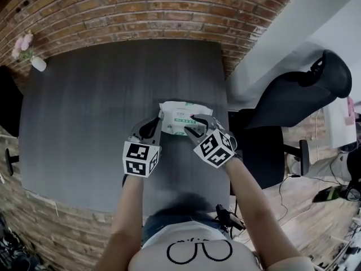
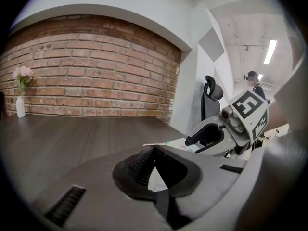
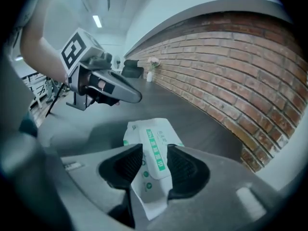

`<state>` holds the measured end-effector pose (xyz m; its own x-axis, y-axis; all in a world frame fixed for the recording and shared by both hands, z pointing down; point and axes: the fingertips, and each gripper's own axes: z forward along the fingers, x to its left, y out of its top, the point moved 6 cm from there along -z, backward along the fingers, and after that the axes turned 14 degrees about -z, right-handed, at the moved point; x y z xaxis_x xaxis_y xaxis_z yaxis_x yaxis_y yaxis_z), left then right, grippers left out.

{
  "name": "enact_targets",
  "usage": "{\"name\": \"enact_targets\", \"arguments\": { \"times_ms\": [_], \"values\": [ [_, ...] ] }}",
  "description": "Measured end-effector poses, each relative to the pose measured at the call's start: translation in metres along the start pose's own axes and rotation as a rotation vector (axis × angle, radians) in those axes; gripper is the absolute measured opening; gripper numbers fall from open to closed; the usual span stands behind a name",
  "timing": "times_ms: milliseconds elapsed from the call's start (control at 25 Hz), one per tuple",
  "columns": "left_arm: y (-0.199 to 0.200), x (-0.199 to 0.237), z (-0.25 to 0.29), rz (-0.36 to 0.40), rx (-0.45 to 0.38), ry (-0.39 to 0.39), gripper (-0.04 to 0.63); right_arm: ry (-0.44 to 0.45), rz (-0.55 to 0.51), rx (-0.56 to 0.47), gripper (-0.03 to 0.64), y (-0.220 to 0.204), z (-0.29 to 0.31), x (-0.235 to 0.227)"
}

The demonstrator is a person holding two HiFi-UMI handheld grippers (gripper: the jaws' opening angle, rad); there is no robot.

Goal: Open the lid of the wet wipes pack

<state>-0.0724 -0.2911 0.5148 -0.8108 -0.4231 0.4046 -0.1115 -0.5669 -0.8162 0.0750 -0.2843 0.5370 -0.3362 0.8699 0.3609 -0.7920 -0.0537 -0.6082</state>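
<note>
Wet wipes pack (image 1: pixel 181 117) lies on the table (image 1: pixel 84 106) and looks soft and light. Right gripper (image 1: pixel 193 124) has jaws wide over the lid (image 3: pixel 156 153). Left gripper (image 1: pixel 153 123) has jaws closed beside it. Pinch the lid's edge.

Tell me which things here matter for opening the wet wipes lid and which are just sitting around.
For the job: wet wipes pack, right claw open astride it, left claw beside it.
Just lying about: flower vase at the far corner of the table, office chair, brick wall.
</note>
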Motion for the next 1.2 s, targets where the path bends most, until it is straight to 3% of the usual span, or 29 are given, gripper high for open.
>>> {"name": "enact_targets", "arguments": {
  "times_ms": [240, 520, 1200],
  "values": [
    [-0.026, 0.013, 0.018, -0.042, 0.117, 0.045, -0.002, 0.050, -0.155, 0.048, 0.156, 0.001, 0.013, 0.003],
    [-0.047, 0.016, 0.028, -0.061, 0.176, 0.062, -0.002, 0.082, -0.293, 0.064, 0.146, 0.000, 0.019, 0.008],
    [-0.052, 0.016, 0.033, -0.042, 0.205, 0.083, -0.002, 0.358, 0.011, 0.001, 0.135, -0.002, 0.022, -0.023]
  ]
}}
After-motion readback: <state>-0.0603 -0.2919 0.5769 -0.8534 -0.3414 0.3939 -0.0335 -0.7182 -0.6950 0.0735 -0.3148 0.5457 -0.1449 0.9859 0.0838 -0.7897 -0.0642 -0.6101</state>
